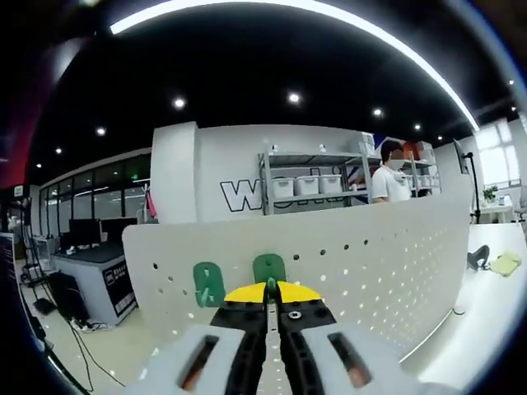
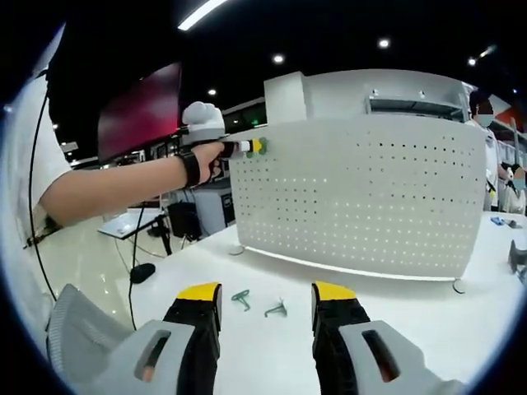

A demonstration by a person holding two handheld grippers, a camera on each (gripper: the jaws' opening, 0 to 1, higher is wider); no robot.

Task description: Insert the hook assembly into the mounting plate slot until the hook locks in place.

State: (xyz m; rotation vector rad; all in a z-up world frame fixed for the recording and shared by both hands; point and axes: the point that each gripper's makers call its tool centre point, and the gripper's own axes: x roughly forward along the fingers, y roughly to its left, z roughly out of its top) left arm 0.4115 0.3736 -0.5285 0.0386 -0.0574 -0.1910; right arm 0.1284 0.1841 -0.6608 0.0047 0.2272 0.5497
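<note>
**Left hand-held gripper pressing green hook at pegboard top edge**

Left gripper view: left hand-held gripper w/ yellow-tipped jaws together, clamped on a green hook, held against the white perforated mounting plate near its top edge. Second green hook already sits on the plate just to the left, apart from the held one. Shelving w/ white bins and a person stand far behind the plate.

Right gripper view: right hand-held gripper low over the white counter, jaws apart, nothing between them. Two loose green hooks lie on the counter just beyond the jaws, near each other, not touching. Plate stands upright on the counter further off. Person's hand holds the left hand-held gripper at the plate's top left corner.
</note>
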